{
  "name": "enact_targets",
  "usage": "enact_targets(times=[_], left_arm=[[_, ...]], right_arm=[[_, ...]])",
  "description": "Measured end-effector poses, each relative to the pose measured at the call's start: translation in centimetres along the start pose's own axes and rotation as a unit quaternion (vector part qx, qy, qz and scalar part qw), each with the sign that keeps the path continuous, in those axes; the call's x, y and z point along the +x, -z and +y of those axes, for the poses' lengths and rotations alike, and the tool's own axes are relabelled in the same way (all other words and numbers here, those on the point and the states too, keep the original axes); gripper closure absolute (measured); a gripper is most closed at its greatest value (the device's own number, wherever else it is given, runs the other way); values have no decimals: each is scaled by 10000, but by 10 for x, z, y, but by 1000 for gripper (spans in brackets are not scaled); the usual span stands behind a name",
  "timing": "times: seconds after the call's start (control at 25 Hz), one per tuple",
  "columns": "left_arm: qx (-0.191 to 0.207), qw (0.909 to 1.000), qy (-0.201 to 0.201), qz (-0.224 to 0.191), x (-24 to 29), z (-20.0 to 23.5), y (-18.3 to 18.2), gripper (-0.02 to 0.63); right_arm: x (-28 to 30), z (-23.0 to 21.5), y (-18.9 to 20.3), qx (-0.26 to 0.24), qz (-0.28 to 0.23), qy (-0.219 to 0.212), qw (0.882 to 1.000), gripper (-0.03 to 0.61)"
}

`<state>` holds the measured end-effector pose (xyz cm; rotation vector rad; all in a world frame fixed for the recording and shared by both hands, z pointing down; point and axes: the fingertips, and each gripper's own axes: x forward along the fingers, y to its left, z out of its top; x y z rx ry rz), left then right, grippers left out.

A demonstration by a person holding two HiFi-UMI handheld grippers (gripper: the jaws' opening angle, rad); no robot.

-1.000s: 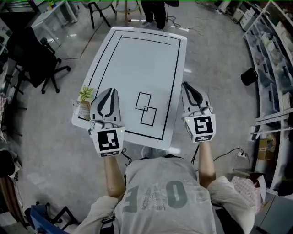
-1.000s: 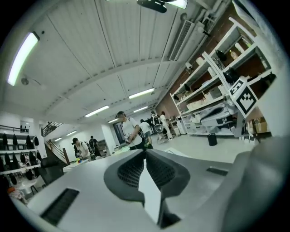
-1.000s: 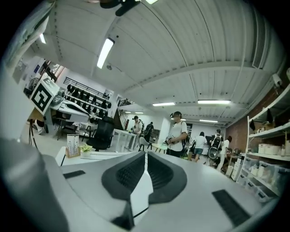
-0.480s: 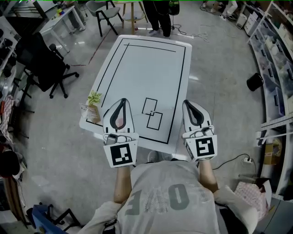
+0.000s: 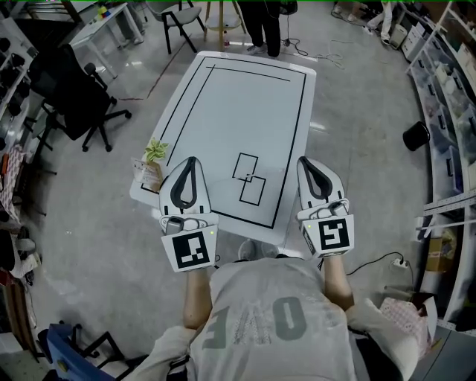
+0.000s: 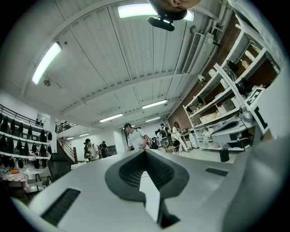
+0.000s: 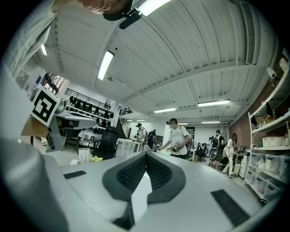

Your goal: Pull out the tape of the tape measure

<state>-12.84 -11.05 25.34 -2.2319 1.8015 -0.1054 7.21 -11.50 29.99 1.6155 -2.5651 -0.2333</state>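
Observation:
I see no tape measure in any view. A white table (image 5: 230, 104) with a black border line carries two small overlapping outlined squares (image 5: 251, 178). My left gripper (image 5: 190, 161) hovers over the table's near left corner, jaws shut with nothing between them. My right gripper (image 5: 306, 161) hangs just off the near right edge, also shut and empty. In the left gripper view the left gripper (image 6: 145, 151) points level across the room, its tips meeting. The right gripper view shows the right gripper (image 7: 145, 154) the same way, its pads together.
A small potted plant (image 5: 155, 151) and a card (image 5: 141, 171) stand at the table's left edge. A black office chair (image 5: 71, 89) is at the left, a person (image 5: 264, 22) stands beyond the far end, and shelves (image 5: 446, 89) and a black bin (image 5: 418, 135) are at the right.
The head view has tipped and shifted, so the table sits a little further right and lower. Both grippers stay by the near edge, the left one drifting slightly sideways.

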Motion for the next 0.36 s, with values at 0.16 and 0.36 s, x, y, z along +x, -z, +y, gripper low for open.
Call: enact_targets(times=[0.16, 0.36], left_arm=[[50, 10000, -7, 10, -5, 4, 3, 588], [35, 9999, -95, 15, -11, 11, 3, 588]], right_arm=[[-1, 3, 1, 11, 0, 2, 10000, 548], [-6, 8, 5, 33, 46, -6, 10000, 548]])
